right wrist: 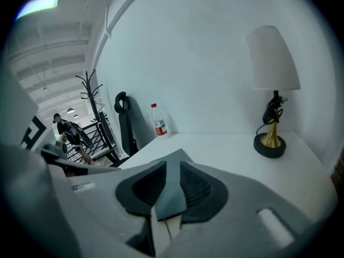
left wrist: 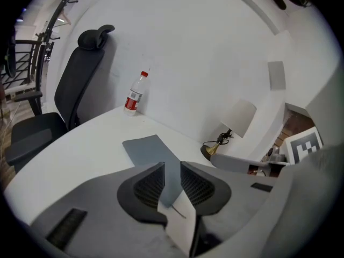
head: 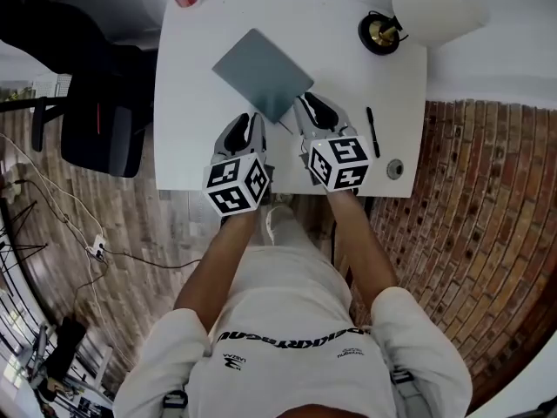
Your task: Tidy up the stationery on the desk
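Left gripper [left wrist: 172,183] and right gripper [right wrist: 172,184] each pinch the grey notebook [head: 261,70], one on either edge flanking its near corner, likely so the thin cover lifts level instead of flopping (it lies askew on the white desk [head: 191,103]). A black pen [head: 372,131] lies just right of them

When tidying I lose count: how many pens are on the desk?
1. A black pen lies near the desk's right edge, nearer the person than the lamp. More could be hidden under the gray notebook.
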`<state>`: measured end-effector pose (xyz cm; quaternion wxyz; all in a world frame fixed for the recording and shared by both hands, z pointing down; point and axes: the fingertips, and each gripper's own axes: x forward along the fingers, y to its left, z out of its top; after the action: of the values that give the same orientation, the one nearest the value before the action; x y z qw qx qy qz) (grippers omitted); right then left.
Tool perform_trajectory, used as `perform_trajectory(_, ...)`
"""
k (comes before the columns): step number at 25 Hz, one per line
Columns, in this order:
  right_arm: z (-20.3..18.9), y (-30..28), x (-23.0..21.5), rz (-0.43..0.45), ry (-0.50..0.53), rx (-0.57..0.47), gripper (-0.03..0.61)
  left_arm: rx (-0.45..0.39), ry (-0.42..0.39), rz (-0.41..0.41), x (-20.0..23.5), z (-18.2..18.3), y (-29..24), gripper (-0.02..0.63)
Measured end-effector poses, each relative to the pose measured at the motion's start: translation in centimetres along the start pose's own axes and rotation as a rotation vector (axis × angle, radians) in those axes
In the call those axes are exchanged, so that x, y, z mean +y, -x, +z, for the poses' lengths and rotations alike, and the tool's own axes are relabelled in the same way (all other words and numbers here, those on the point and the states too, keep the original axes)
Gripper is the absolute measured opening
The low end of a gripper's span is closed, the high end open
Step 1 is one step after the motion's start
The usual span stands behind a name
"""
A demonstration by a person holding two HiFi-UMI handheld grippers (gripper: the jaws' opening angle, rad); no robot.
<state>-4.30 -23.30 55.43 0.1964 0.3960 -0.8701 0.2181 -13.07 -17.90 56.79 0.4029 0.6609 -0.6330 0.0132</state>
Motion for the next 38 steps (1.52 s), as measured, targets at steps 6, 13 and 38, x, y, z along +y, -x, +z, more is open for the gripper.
perform_trajectory(6,-0.7,-4.5,-1.3,0.016,0.049,0.073,0.096,0.04,0.129,0.041,2.7,-1.0,-2.8,0.11)
perform_trajectory(13,-1.2,-8.7,-3.2,0.036,0.104,0.157,0.118,0.075,0.263,0.089,5.7,-2.2,-5.7,0.109)
perform_trajectory(38,-4.9,-15.9,-5.9,0.12,0.161,0.361,0.144,0.136,0.39,0.164,8.3,-4.2,-10.6,0.109)
